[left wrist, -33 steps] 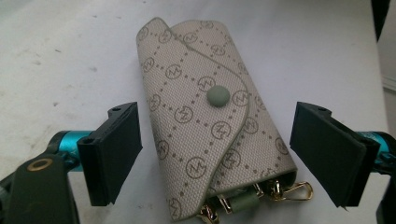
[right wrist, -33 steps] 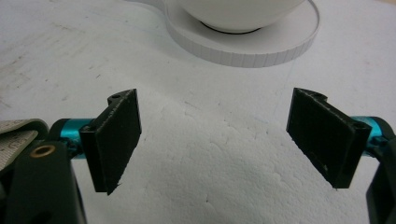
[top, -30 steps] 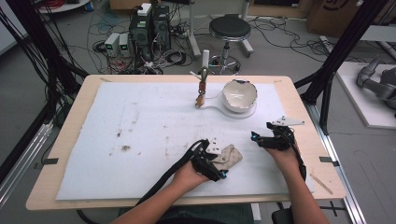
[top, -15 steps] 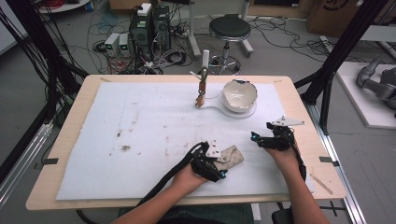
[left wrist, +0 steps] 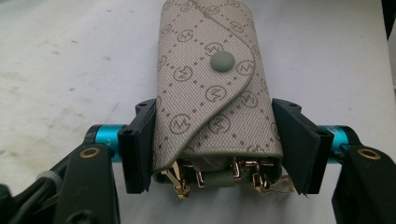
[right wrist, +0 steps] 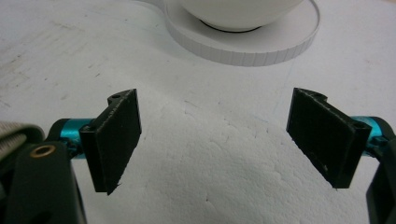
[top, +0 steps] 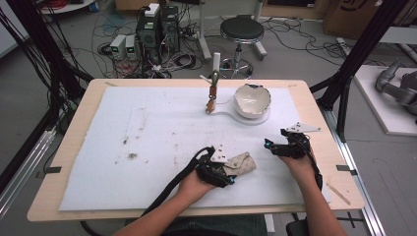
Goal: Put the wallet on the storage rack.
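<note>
Now | left claw [left wrist: 212, 154] just closing, pinching key pouch [left wrist: 212, 88] | right claw [right wrist: 231, 140] released | bowl [top: 252, 101] well beyond

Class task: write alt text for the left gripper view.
A grey monogrammed key pouch with a snap flap lies on the white mat between the left gripper, whose jaws have just been closing on its sides. Gold key hooks poke out below.
</note>
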Motion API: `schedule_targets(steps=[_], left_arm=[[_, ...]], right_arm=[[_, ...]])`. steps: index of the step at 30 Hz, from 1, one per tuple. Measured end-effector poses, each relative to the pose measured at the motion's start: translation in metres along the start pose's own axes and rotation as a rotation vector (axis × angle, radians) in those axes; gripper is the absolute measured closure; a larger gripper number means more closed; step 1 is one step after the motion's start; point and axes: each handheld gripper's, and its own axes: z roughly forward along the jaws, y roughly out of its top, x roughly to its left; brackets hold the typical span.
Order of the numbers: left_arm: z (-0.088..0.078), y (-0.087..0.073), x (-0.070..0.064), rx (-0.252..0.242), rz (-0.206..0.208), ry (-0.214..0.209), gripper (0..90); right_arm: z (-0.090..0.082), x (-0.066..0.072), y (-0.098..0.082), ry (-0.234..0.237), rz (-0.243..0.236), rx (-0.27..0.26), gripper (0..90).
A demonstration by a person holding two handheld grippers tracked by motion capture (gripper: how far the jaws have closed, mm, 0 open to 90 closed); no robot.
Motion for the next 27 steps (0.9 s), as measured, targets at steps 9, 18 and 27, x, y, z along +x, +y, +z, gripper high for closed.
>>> schedule_targets(steps=[9,18,27], left_arm=[[-0.024,0.009,0.016,-0.045,-0.012,0.039,36.1],[-0.047,0.029,0.036,-0.074,0.010,0.079,36.1],[-0.065,0.049,0.060,-0.086,0.029,0.148,36.1]], right_arm=[[0.000,0.002,0.000,-0.001,-0.003,0.000,18.1],[0.000,0.002,0.000,0.002,-0.004,-0.001,18.1],[0.001,0.002,0.000,0.009,-0.008,-0.003,18.1]])
